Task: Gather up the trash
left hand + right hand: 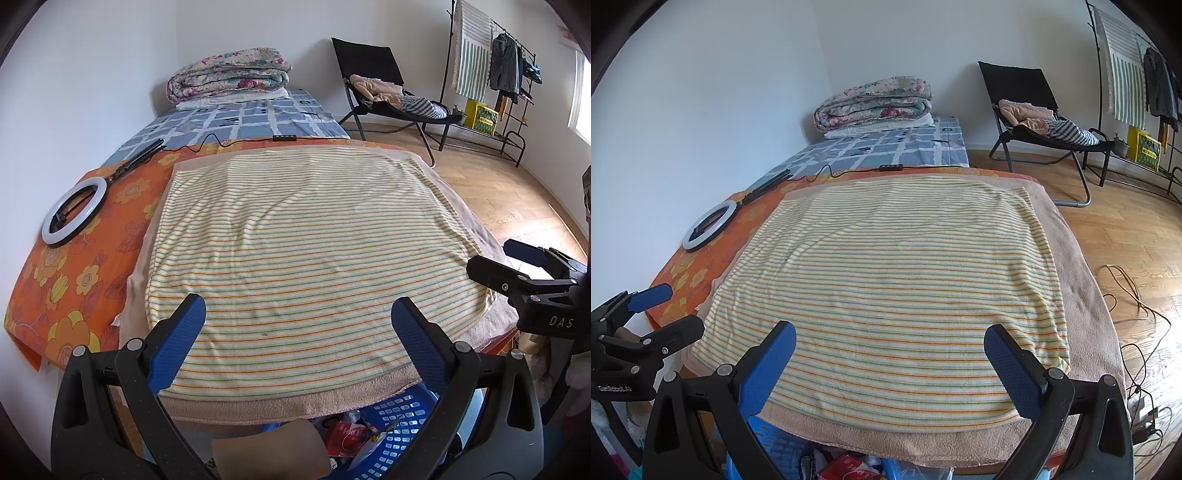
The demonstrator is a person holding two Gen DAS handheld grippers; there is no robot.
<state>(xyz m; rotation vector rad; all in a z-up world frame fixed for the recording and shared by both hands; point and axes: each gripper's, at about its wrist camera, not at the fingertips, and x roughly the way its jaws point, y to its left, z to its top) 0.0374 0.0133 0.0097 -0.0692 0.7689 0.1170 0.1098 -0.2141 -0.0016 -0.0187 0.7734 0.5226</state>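
Observation:
A blue plastic basket (402, 410) stands on the floor below the near edge of the table, partly hidden by it. Inside lies trash: a red wrapper (347, 437), some clear plastic and a tan cardboard piece (269, 450). My left gripper (297, 321) hangs open above the striped towel (303, 240), nothing between its blue pads. My right gripper (890, 343) is open and empty too, over the same towel (886, 277). Each shows in the other's view: the right gripper (487, 254) at the right edge, the left gripper (685, 308) at the left. The basket (775, 445) and red wrapper (846, 469) sit at the bottom.
The towel lies over a beige cloth and an orange flowered sheet (74, 266). A ring light (74, 210) with its cable rests at the left. Beyond are a bed with a folded quilt (229, 74), a black chair (373, 74), a clothes rack (506, 74) and floor cables (1137, 314).

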